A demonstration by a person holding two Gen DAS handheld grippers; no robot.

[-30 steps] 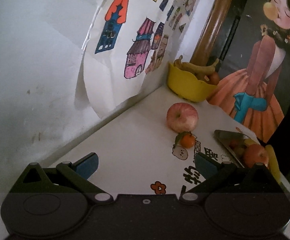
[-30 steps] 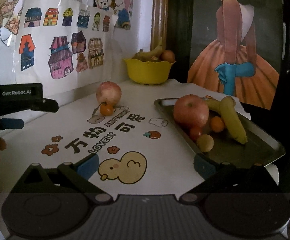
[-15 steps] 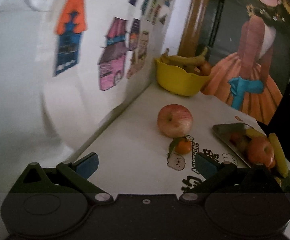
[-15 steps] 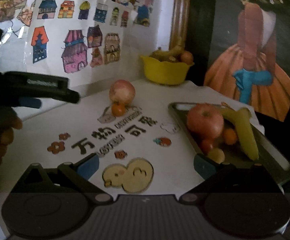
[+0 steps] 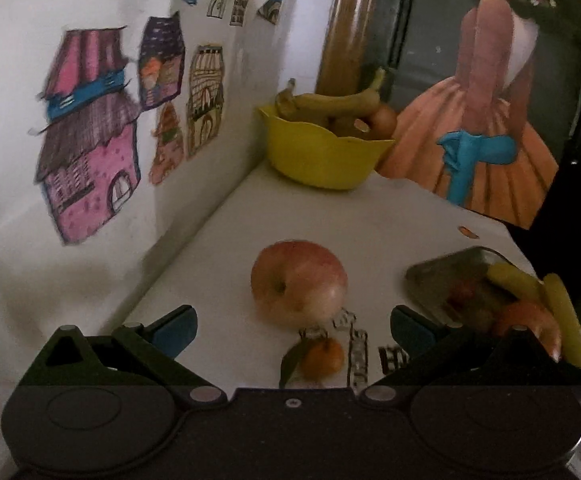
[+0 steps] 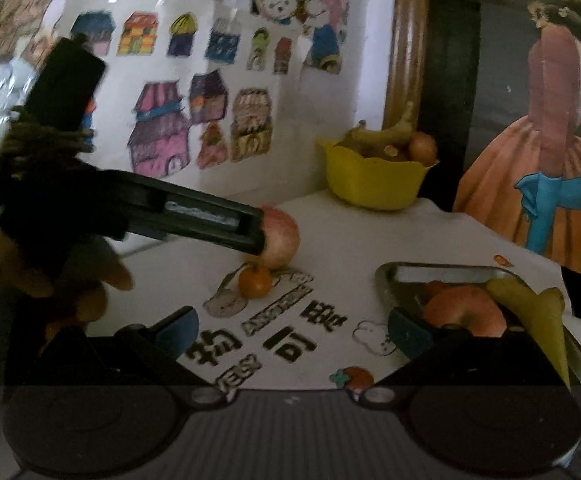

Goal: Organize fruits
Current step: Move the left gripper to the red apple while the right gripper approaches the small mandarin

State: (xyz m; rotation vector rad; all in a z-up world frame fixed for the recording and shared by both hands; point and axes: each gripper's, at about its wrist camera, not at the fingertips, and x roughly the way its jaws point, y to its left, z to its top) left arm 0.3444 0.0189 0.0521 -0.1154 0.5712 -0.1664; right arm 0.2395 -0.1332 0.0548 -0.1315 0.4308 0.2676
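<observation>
A red-yellow apple lies on the white table, with a small mandarin in front of it. My left gripper is open, its blue pads level with the apple's near side, not touching it. In the right wrist view the left gripper's tip reaches the apple's left side. A metal tray at the right holds an apple, bananas and small fruits. My right gripper is open and empty over the printed tablecloth, near the tray's corner.
A yellow bowl with bananas and round fruit stands at the back corner by a wooden post. Drawings of houses cover the wall on the left. A painted panel of a figure in an orange dress closes the right side. A hand holds the left gripper.
My left gripper has moved forward and turned toward the apple and mandarin, which now sit between its fingers' line. The right gripper has advanced toward the tray.
</observation>
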